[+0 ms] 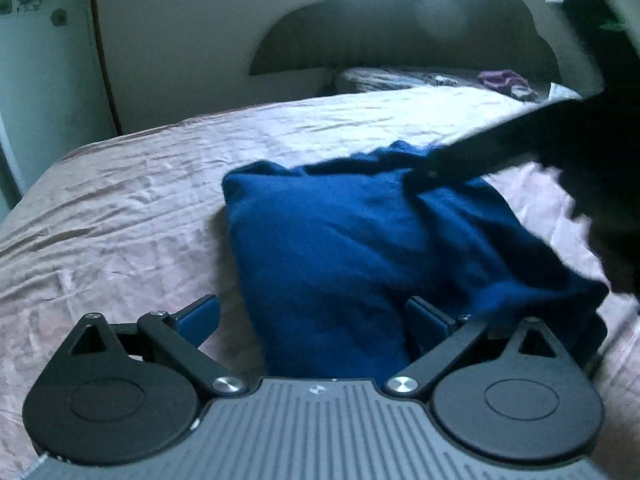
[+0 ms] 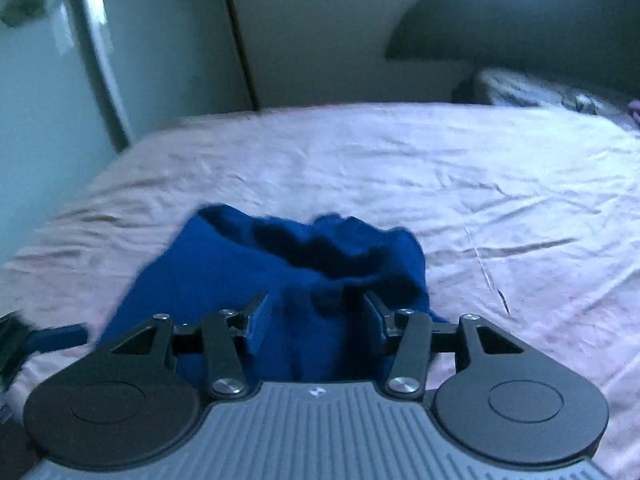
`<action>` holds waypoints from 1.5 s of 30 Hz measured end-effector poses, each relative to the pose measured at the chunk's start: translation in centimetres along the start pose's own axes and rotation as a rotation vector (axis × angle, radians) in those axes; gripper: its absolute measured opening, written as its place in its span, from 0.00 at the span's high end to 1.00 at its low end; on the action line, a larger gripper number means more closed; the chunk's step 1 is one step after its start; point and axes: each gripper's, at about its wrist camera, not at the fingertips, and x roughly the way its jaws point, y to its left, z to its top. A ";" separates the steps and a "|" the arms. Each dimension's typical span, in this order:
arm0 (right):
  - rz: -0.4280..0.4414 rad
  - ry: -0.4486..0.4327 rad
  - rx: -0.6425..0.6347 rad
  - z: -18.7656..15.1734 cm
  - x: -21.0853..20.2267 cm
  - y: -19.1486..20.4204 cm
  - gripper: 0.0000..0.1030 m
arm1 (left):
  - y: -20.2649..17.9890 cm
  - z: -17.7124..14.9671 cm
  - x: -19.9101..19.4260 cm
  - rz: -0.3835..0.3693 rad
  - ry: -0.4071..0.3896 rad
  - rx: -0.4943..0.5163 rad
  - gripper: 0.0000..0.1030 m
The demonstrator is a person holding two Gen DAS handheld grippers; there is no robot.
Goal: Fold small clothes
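A dark blue knitted garment (image 1: 360, 240) lies bunched on the pink bedsheet (image 1: 140, 208). My left gripper (image 1: 312, 320) is open; its fingers stand wide apart over the garment's near edge, the cloth running between them. In the right wrist view the same blue garment (image 2: 248, 272) is rumpled right in front of my right gripper (image 2: 316, 316), whose fingers are parted with blue cloth between them, not pinched. The right gripper's dark body (image 1: 560, 140) reaches in from the right in the left wrist view, blurred, over the garment's far edge.
The bed (image 2: 440, 184) spreads wide to the far side and right. A dark scalloped headboard (image 1: 400, 32) and a pillow with purple cloth (image 1: 504, 80) lie at the back. A pale wardrobe door (image 2: 60, 80) and wall stand on the left.
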 end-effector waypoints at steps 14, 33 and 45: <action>-0.050 -0.020 0.063 -1.6 0.0 -1.8 0.21 | 0.0 -0.9 -0.2 0.000 -0.011 -0.007 0.01; 0.433 0.001 0.248 -7.8 -3.5 -6.3 0.07 | 7.2 -1.0 1.8 -0.260 0.019 -0.352 0.01; 0.453 0.011 0.480 -8.5 -1.4 -6.5 0.77 | 5.0 -2.1 0.6 -0.334 0.016 -0.203 0.56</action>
